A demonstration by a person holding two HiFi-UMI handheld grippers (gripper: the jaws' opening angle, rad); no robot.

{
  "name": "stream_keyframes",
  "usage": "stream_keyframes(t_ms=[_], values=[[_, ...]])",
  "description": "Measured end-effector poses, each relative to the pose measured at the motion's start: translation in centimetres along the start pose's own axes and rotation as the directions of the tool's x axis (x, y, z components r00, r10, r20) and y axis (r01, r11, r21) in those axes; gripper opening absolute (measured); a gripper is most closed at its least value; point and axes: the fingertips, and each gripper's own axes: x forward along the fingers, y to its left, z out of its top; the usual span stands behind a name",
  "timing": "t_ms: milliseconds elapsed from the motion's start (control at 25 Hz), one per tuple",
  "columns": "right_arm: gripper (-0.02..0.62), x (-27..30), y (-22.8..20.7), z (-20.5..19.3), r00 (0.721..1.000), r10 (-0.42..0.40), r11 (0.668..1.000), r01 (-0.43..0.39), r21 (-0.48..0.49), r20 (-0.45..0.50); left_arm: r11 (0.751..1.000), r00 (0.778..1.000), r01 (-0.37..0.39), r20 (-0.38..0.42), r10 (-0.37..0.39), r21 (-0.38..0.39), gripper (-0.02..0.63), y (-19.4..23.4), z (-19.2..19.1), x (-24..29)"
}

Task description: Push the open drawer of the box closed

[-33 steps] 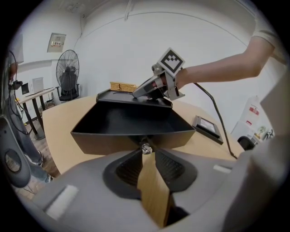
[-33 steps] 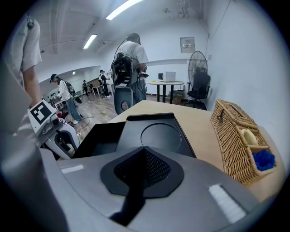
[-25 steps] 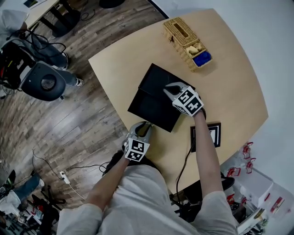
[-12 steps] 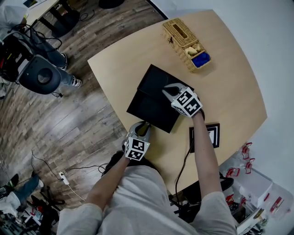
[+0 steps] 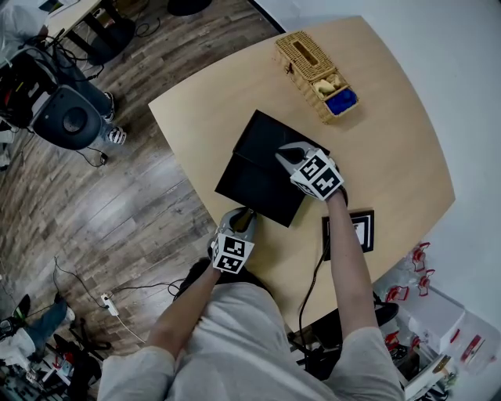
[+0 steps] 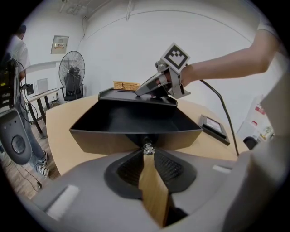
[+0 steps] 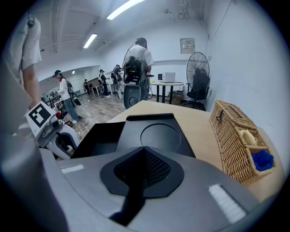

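Matte black box (image 5: pixel 262 141) on a pale tan table (image 5: pixel 391 157); woven straw-coloured basket (image 5: pixel 301 55) holds something blue (image 5: pixel 342 100), possibly cloth.

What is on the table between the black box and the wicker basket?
Nothing: only bare tabletop separates the black box from the wicker basket, as the head view shows plainly.

I see an open lab-style office: beyond the worktop (image 5: pixel 391 117) stand desks (image 7: pixel 168 84), a pedestal fan (image 7: pixel 198 71) and people (image 7: pixel 138 59) under strip lights (image 7: pixel 123 7), cables (image 5: pixel 78 279) trailing over wood flooring (image 5: pixel 117 211).
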Motion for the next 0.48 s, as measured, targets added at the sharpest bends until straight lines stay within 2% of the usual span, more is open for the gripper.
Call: stream_keyframes(t_ms=[480], values=[[0.000,0.04,0.01,0.08,1.000,-0.005,1.000,0.005,-0.006,0.001,1.000,1.000,0.000,0.015,0.000,0.004,0.129,0.03,0.54,-0.23]])
